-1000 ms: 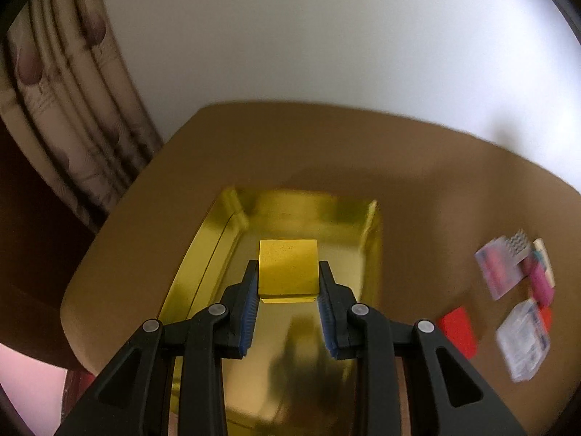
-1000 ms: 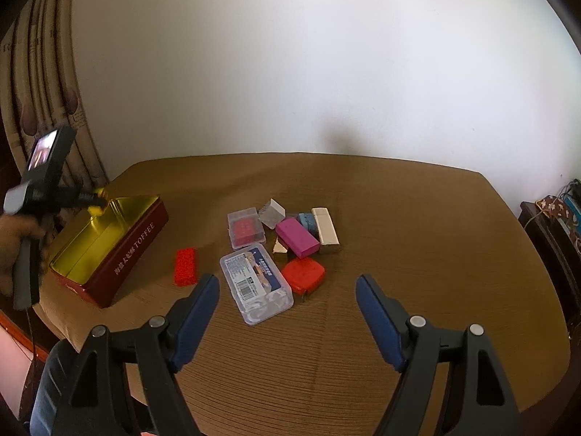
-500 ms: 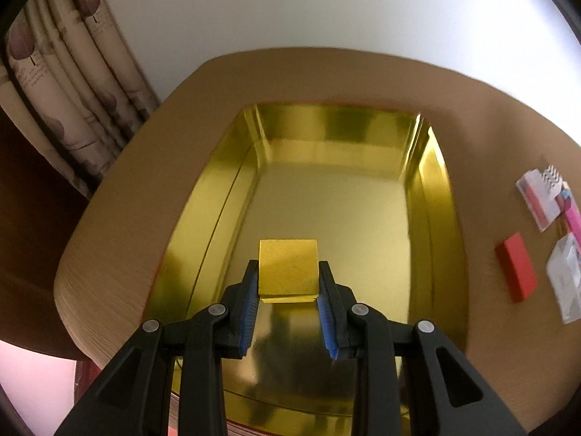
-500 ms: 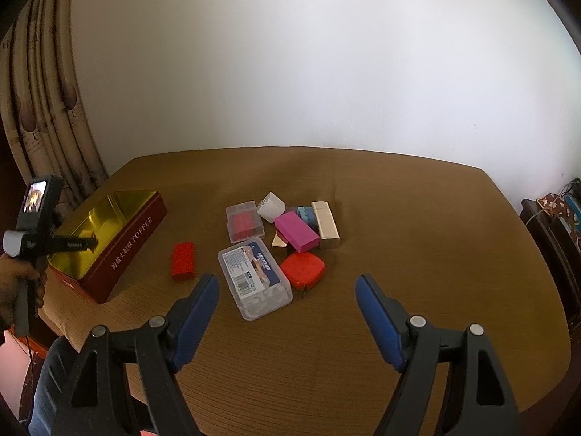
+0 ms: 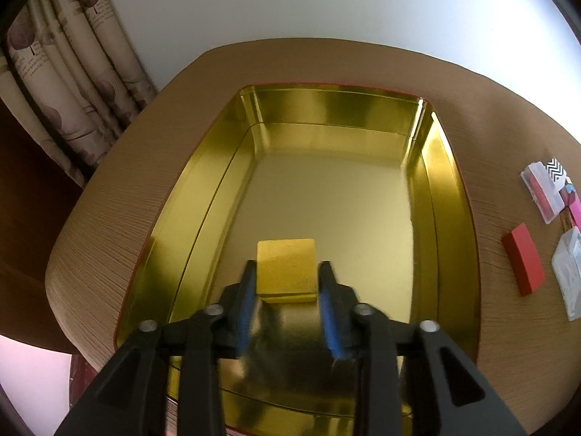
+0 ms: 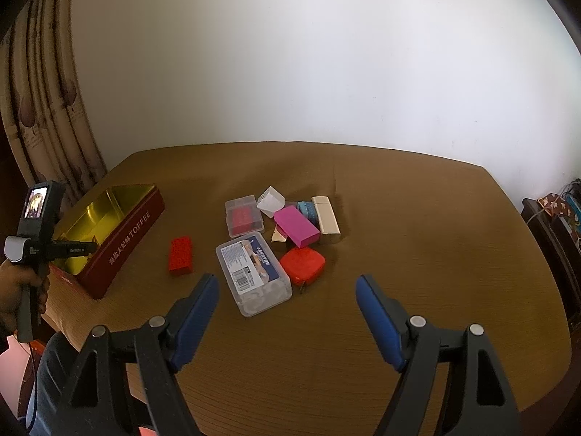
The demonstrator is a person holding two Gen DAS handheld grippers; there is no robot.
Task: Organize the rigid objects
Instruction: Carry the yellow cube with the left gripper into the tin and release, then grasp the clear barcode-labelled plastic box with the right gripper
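Brown cloth-covered table (image 6: 417,225) by white wall, left gripper (image 5: 287,272) hanging over open gold-lined red tin (image 5: 441,167), jaws opening w/ small gold square block (image 5: 285,267) btwn them above tin floor, right gripper (image 6: 287,287) hovering wide apart, holding nothing, near clear plastic box (image 6: 254,276).

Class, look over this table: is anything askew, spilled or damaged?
Nothing is damaged or spilled. The small boxes lie in a jumbled cluster at mixed angles, some overlapping. The red block sits apart beside the toffee tin.
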